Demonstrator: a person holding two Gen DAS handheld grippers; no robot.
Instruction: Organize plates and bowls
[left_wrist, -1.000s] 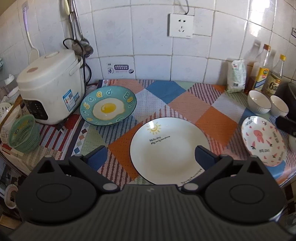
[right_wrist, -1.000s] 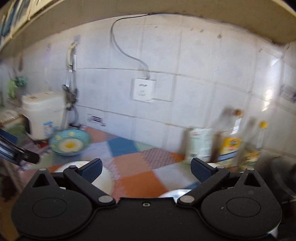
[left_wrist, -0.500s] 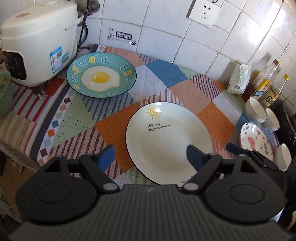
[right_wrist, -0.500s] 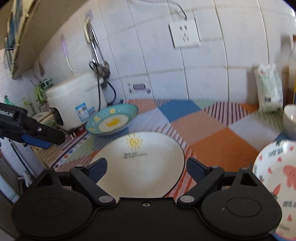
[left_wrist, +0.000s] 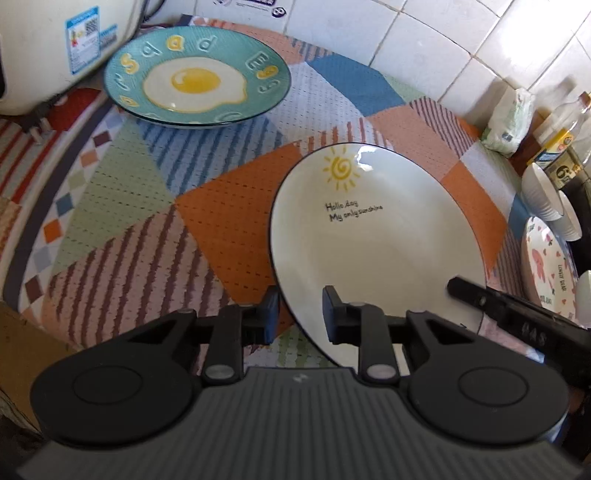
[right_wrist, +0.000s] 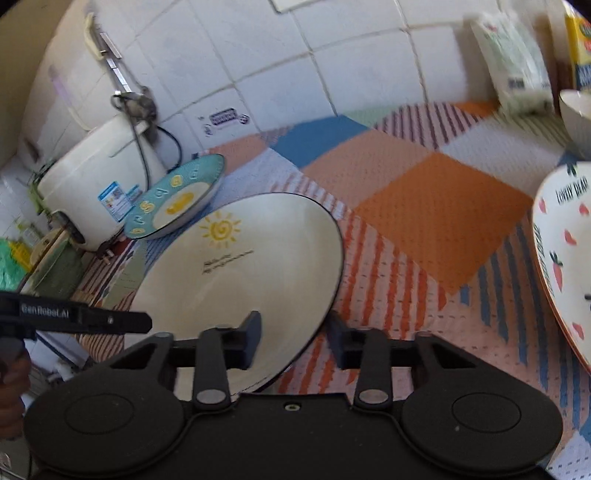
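Observation:
A white plate with a sun drawing lies flat on the patchwork cloth. My left gripper straddles its near left rim: one finger outside over the cloth, one above the plate's face. Its jaws are closing, with a gap still showing on both sides of the rim. My right gripper straddles the near right rim the same way, also closing, with cloth visible between rim and outer finger. A teal fried-egg plate sits at the back left. At the right lie a pink-patterned plate and white bowls.
A white rice cooker stands at the far left beside the teal plate, its cord along the tiled wall. A white bag and oil bottles line the back right corner. A green basket sits past the counter's left end.
Both grippers came down and forward onto the white sun plate from either side. Their jaws went from wide apart to narrow around its near rim.

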